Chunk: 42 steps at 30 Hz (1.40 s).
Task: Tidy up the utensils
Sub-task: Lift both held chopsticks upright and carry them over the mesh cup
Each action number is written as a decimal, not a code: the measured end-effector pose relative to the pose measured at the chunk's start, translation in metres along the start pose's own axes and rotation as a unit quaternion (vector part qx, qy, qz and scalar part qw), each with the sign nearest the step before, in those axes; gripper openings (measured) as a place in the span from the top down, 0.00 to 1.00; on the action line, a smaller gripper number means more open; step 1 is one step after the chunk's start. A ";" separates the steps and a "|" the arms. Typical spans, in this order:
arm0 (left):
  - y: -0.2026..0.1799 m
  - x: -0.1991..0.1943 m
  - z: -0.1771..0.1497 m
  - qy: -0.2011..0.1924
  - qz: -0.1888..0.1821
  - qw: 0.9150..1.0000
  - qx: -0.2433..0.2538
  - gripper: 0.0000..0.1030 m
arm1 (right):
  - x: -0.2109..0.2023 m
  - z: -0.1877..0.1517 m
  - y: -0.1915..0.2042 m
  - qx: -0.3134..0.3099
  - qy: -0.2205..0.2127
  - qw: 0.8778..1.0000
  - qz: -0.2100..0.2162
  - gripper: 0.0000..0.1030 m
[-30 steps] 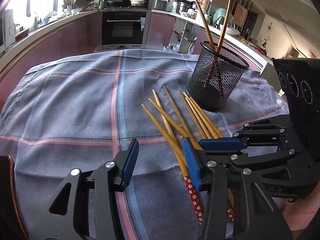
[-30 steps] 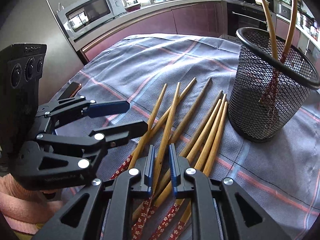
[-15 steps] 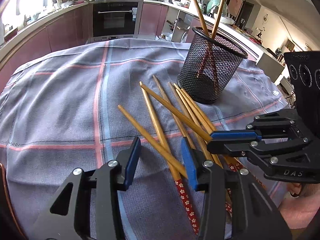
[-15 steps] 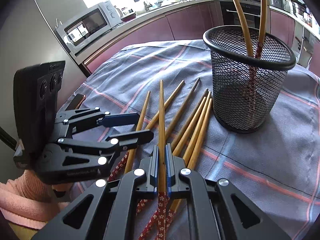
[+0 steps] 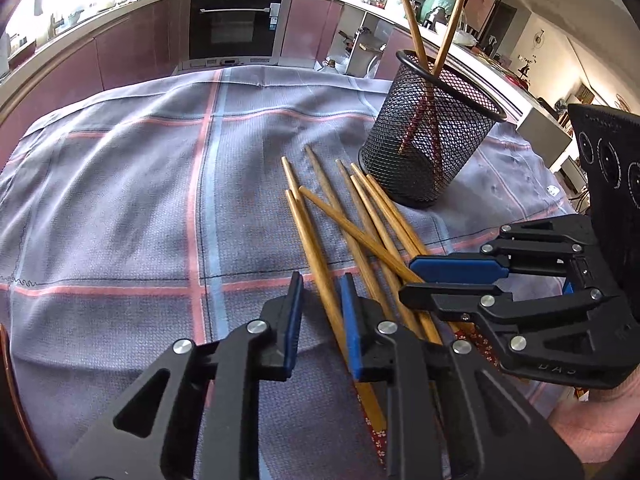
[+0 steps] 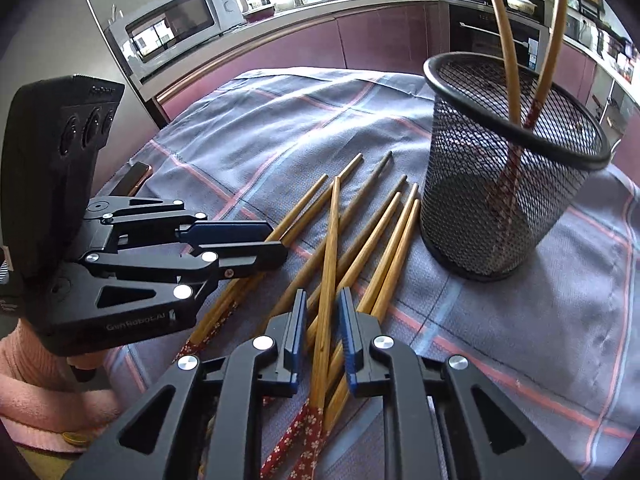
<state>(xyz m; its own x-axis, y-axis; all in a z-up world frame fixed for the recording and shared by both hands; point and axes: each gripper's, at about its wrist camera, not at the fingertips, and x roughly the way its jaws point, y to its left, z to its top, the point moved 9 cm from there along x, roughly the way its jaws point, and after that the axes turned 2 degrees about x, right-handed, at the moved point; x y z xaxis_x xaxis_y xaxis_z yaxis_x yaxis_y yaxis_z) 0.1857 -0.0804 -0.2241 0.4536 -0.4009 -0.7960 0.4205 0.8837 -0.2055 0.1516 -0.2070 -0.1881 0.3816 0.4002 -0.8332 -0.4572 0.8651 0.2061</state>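
Several wooden chopsticks with red floral ends (image 5: pixel 360 224) (image 6: pixel 360 236) lie in a loose pile on the checked cloth. A black mesh holder (image 5: pixel 428 136) (image 6: pixel 508 168) stands behind them with two chopsticks upright in it. My left gripper (image 5: pixel 320 300) is partly open, with one chopstick (image 5: pixel 316 256) lying between its pads. It also shows in the right wrist view (image 6: pixel 272 240). My right gripper (image 6: pixel 322 316) is partly open around one chopstick (image 6: pixel 330 248) that lies across the pile, pads not touching it. The right gripper shows in the left wrist view (image 5: pixel 412 280).
The grey-blue cloth with pink lines (image 5: pixel 160 184) covers the table. A phone-like object (image 6: pixel 134 176) lies at the table's left edge. Kitchen counters, an oven (image 5: pixel 236 28) and a microwave (image 6: pixel 176 20) stand behind.
My right gripper, shut on a chopstick half a second ago, has opened a little. My left gripper has narrowed and moved right over a chopstick. The crossing chopstick has shifted in the pile.
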 end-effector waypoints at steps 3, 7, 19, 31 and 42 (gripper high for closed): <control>0.002 -0.001 -0.001 0.001 -0.003 1.000 -0.007 0.83 | 0.001 0.002 -0.001 -0.005 0.001 1.000 0.000 0.93; 0.004 -0.003 -0.002 0.001 -0.006 1.000 -0.018 0.86 | -0.003 0.001 -0.005 0.003 -0.006 1.000 0.005 0.95; 0.002 -0.024 -0.001 -0.020 -0.022 0.999 -0.031 0.93 | -0.037 0.004 -0.008 0.028 -0.054 0.997 0.051 0.95; -0.006 -0.063 0.013 -0.067 -0.044 0.996 -0.032 0.93 | -0.057 0.016 -0.001 0.026 -0.099 0.993 0.064 0.95; -0.029 -0.099 0.034 -0.118 -0.088 0.989 -0.026 0.93 | -0.070 0.024 0.000 0.021 -0.128 0.989 0.067 0.95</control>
<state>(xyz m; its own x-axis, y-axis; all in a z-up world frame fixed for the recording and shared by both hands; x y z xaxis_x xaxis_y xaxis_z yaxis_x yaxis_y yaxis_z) 0.1553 -0.0745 -0.1205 0.5507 -0.5897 -0.5908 0.4715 0.8038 -0.3628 0.1441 -0.2278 -0.1171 0.5135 0.5712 -0.6404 -0.4853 0.8088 0.3322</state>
